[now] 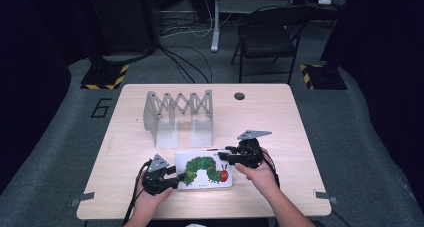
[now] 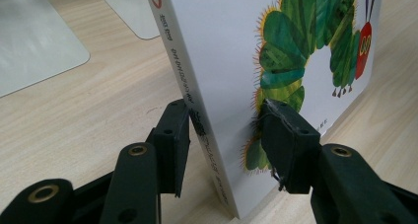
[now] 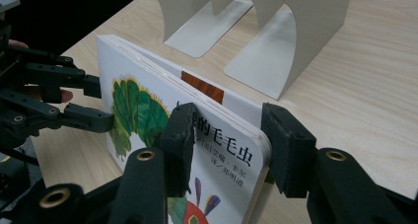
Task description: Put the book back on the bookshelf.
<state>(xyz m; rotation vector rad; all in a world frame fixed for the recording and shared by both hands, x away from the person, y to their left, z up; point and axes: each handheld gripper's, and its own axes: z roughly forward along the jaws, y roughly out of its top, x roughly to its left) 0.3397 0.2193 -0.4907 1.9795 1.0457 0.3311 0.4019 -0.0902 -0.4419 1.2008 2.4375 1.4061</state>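
Down on the worktop (image 1: 125,137), near its front edge: a picture book (image 1: 205,171), cover up, green caterpillar (image 1: 202,168) with a red head across the white front. Caught from both ends at once.

Over on the left: left hand-held gripper (image 1: 172,179), gripped in the left hand (image 1: 150,199), clamped on the picture book at the caterpillar's tail end. Seen along its own jaws in the left gripper view: one pad (image 2: 288,145) pressed flat on the cover right at the green tail, the other tight against the back of the picture book beside the printed spine. No gap worth mentioning on either side.

Over on the right: right hand-held gripper (image 1: 225,157), carried by the right hand (image 1: 262,179), likewise clamped on the picture book, at the far corner near the red head. From the right gripper view: one pad on the cover over the black title characters, the other behind the thick board pages, squeezing the rounded corner between them. Left hand-held gripper in the background of that view, biting the opposite edge.

Just behind the picture book: a pale metal rack (image 1: 177,112) with a scissor-lattice top and flat feet, standing upright, close but apart. Beyond the worktop, on the grey floor: a dark folding chair (image 1: 265,37).
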